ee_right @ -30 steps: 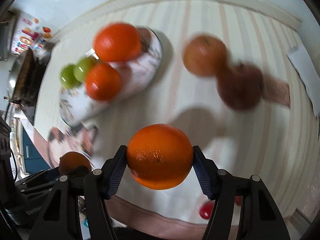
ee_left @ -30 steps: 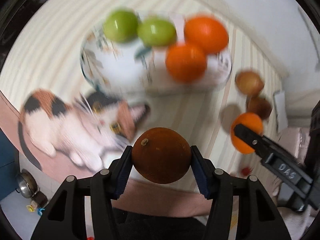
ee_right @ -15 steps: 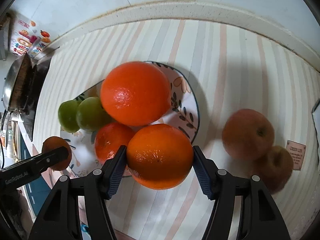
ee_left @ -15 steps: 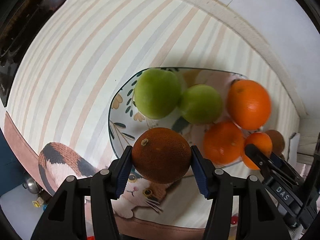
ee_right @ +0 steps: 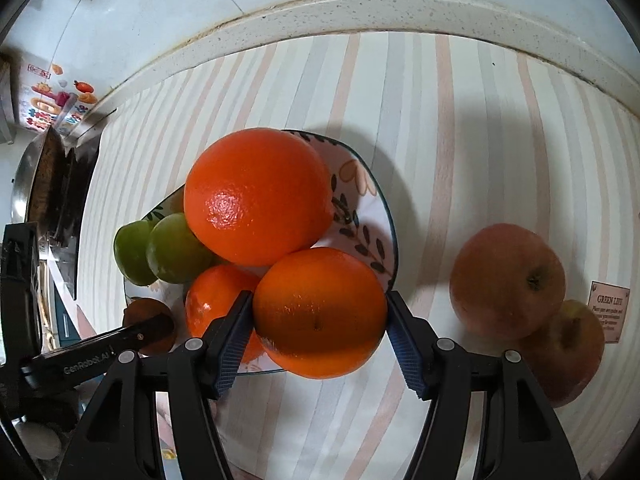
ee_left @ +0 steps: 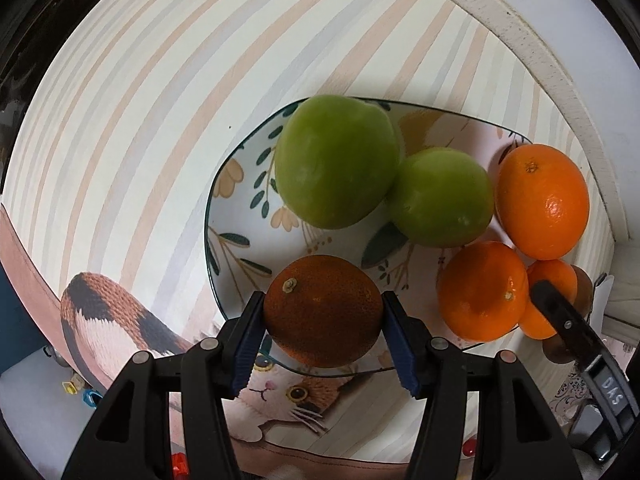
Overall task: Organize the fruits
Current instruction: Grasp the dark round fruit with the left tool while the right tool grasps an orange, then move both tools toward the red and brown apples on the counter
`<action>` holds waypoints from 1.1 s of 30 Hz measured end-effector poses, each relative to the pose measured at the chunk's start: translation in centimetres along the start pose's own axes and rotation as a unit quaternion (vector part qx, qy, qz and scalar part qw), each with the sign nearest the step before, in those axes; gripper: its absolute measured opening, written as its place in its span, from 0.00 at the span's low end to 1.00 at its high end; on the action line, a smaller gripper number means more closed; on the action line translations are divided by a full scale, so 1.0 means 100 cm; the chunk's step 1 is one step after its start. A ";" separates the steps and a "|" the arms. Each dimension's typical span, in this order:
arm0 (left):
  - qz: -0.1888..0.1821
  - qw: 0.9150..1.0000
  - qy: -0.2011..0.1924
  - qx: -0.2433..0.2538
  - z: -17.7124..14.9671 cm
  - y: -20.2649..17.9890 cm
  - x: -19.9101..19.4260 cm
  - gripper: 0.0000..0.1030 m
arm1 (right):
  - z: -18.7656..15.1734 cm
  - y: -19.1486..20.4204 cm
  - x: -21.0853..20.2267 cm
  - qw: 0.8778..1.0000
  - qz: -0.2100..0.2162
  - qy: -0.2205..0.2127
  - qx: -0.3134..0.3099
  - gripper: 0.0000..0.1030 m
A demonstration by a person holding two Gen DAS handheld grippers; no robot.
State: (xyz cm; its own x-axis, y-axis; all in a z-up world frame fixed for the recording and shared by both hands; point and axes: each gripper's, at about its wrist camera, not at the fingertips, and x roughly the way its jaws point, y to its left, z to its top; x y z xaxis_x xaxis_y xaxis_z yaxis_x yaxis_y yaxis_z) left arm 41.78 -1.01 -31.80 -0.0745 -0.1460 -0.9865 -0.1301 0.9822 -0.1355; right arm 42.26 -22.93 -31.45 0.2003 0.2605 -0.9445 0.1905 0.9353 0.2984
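- while both sets of jaws are clamped on fruit, the left gripper [ee_left: 323,312] holds a dark brownish-orange round mandarin with a stem nub [ee_left: 322,310], pinched between its blue ribbed pads [ee_left: 250,344]
- that mandarin hangs over the near rim of the floral-patterned ceramic plate with a dark edge line [ee_left: 232,216]; contact with the plate cannot be told
- ahead of the left jaws, in the plate: large green round fruit [ee_left: 338,162] touching a smaller green round fruit [ee_left: 440,196] to its right
- right of the left jaws: small glossy orange tangerine [ee_left: 482,290], with a big bright orange [ee_left: 542,202] beyond it
- right gripper [ee_right: 320,314] grips a medium smooth orange [ee_right: 320,312], jaws closed on its sides, over the plate's near-right rim [ee_right: 394,248]
- just ahead-left of the right jaws sits the big orange [ee_right: 258,196]; tangerine [ee_right: 218,304] touching the left pad side
- well right of the right jaws, on the striped pastel tablecloth [ee_right: 440,120]: two dull reddish apples [ee_right: 508,280], touching each other, outside the plate
- calico cat print [ee_left: 280,396] on the cloth below the left jaws
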 end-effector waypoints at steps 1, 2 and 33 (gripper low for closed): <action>-0.002 1.000 0.001 -0.003 -0.003 0.002 0.001 0.53 | 0.000 -0.002 -0.002 1.000 0.005 -0.001 0.004 0.71; -0.004 1.000 -0.001 -0.004 -0.003 0.003 0.001 0.53 | 0.000 -0.003 -0.005 1.000 0.008 -0.004 0.006 0.76; 0.020 0.976 -0.208 0.055 -0.131 -0.004 -0.140 0.83 | -0.091 0.051 -0.142 0.983 -0.068 -0.103 -0.135 0.92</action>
State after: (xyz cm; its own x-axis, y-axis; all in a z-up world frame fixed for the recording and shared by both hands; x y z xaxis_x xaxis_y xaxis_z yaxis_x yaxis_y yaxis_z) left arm 29.94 -0.91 -16.75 0.3331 -0.0700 -0.9403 -0.0259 0.9962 -0.0833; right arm 31.66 -19.63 -17.78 0.3855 0.1000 -0.9173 -0.0274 0.9949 0.0970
